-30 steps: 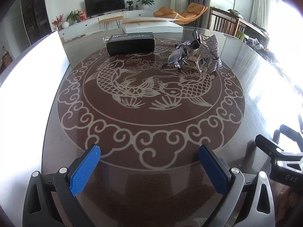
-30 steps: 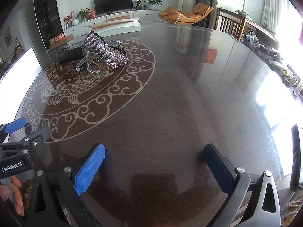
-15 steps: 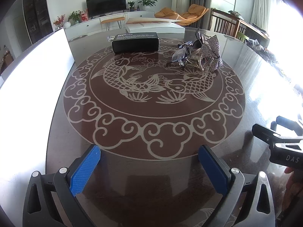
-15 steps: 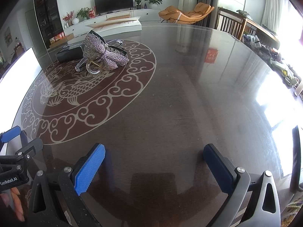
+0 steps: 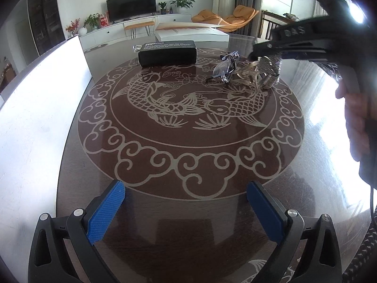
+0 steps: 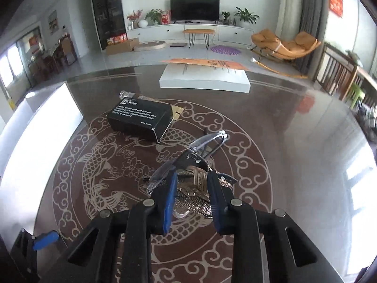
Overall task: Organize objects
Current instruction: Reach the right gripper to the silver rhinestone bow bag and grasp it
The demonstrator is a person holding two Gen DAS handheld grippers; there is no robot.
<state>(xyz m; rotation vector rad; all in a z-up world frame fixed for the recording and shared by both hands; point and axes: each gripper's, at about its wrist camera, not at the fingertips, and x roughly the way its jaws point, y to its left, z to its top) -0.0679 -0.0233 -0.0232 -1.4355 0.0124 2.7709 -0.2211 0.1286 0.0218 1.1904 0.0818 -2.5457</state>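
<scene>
A sparkly silver bow hair clip point(image 6: 193, 200) lies on the dark round table point(image 6: 294, 153), touching clear safety glasses point(image 6: 207, 141). My right gripper point(image 6: 192, 184) is over the clip, its jaws closed narrowly on it. In the left wrist view the clip point(image 5: 268, 70) and glasses point(image 5: 226, 68) lie at the far right under the right gripper. A black box point(image 5: 167, 53) lies at the back, also in the right wrist view point(image 6: 141, 118). My left gripper point(image 5: 186, 210) is open and empty, low over the near table edge.
A small clear bottle point(image 6: 126, 94) lies behind the black box. A flat white box point(image 6: 205, 76) sits at the far table edge. A bright white panel point(image 5: 35, 94) runs along the table's left side. The left gripper shows at lower left point(image 6: 44, 238).
My right gripper has swung from the near right side across to the hair clip and closed on it. My left gripper has drawn back slightly and stays open.
</scene>
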